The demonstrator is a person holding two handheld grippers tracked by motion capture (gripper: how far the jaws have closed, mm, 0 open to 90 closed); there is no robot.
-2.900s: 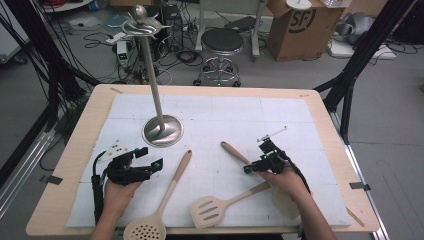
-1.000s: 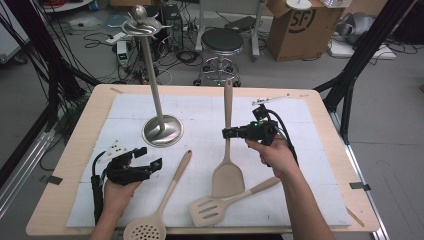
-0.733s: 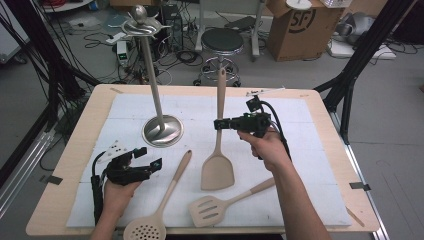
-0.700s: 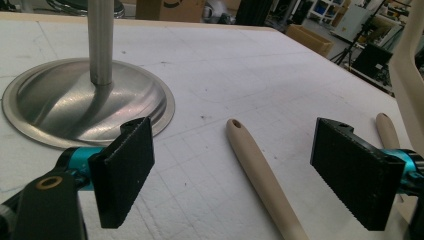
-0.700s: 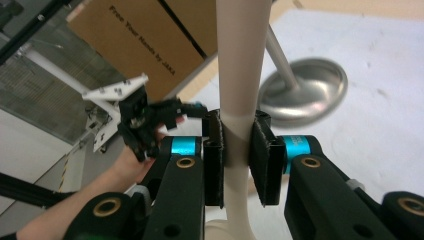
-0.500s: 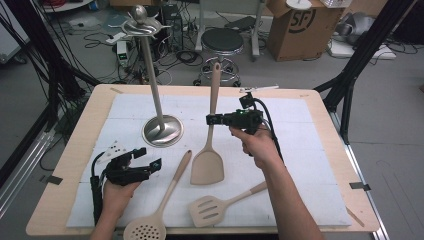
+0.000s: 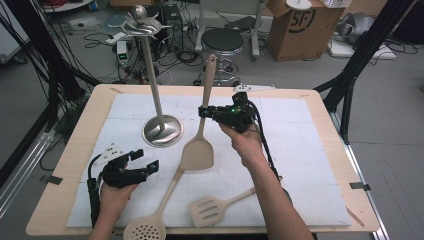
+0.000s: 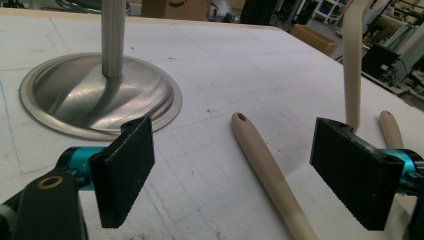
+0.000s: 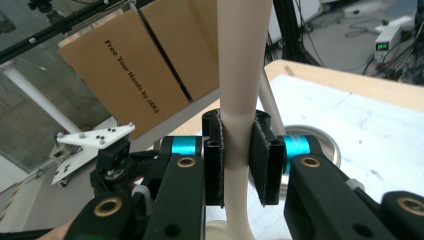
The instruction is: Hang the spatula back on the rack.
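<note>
the right gripper (image 7: 203, 111) is clamping the handle of a spatula (image 7: 198, 152), holding it upright above the table (image 7: 325, 165) near the metal stand (image 7: 152, 85). the left gripper (image 7: 140, 162) is resting on the mat, its jaws standing wide and holding nothing. the carrying step is under way; next, the handle's hole probably needs lifting to 1 hook at the stand's top.

The right gripper (image 7: 203, 111) holds a turner (image 7: 200, 134) upright above the surface (image 7: 310, 150), jaws clamped on its handle, beside the metal stand (image 7: 161, 129). The left gripper (image 7: 145, 163) rests near a skimmer (image 7: 159, 210). A slotted turner (image 7: 215, 209) lies nearby.
</note>
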